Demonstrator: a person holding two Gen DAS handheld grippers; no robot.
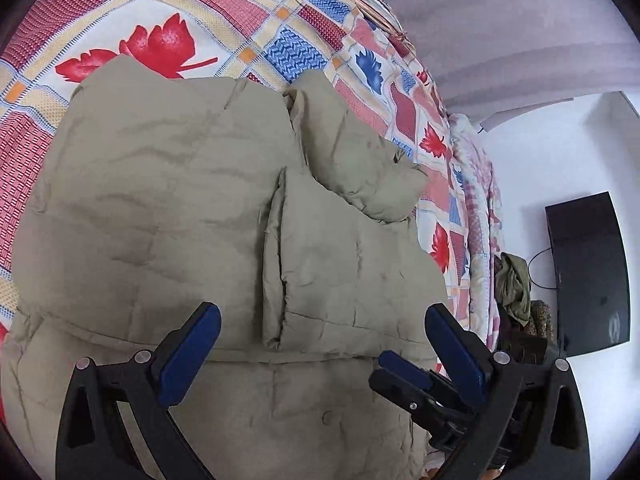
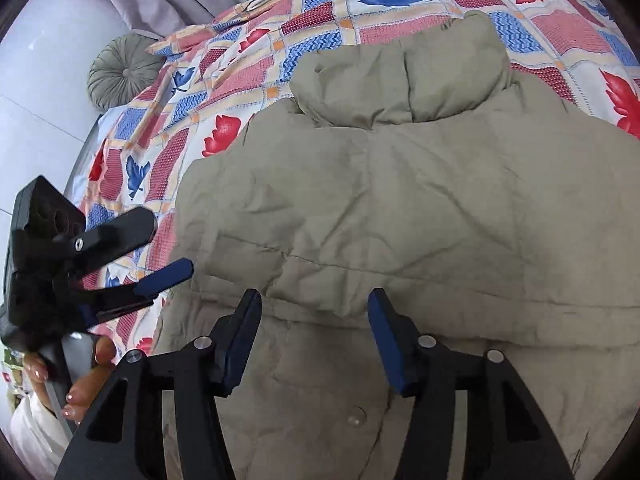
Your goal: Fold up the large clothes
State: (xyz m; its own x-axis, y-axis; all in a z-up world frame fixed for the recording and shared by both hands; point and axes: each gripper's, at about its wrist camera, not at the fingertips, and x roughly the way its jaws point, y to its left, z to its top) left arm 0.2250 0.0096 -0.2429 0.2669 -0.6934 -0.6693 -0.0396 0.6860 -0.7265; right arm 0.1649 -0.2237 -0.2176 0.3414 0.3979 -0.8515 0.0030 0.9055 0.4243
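Observation:
A large olive-beige padded jacket lies spread on a bed; it also shows in the right wrist view. Its sleeve is folded across the body and its collar points away. My left gripper is open and empty, hovering over the jacket's lower part. My right gripper is open and empty above the jacket near a snap button. The right gripper also shows in the left wrist view, low beside the left gripper's right finger. The left gripper also shows in the right wrist view, at the jacket's left edge.
The bedspread has red and blue leaf patches. A round grey cushion lies at the bed's far corner. A dark screen hangs on the white wall, with a clothes pile beside the bed. A purple curtain hangs behind.

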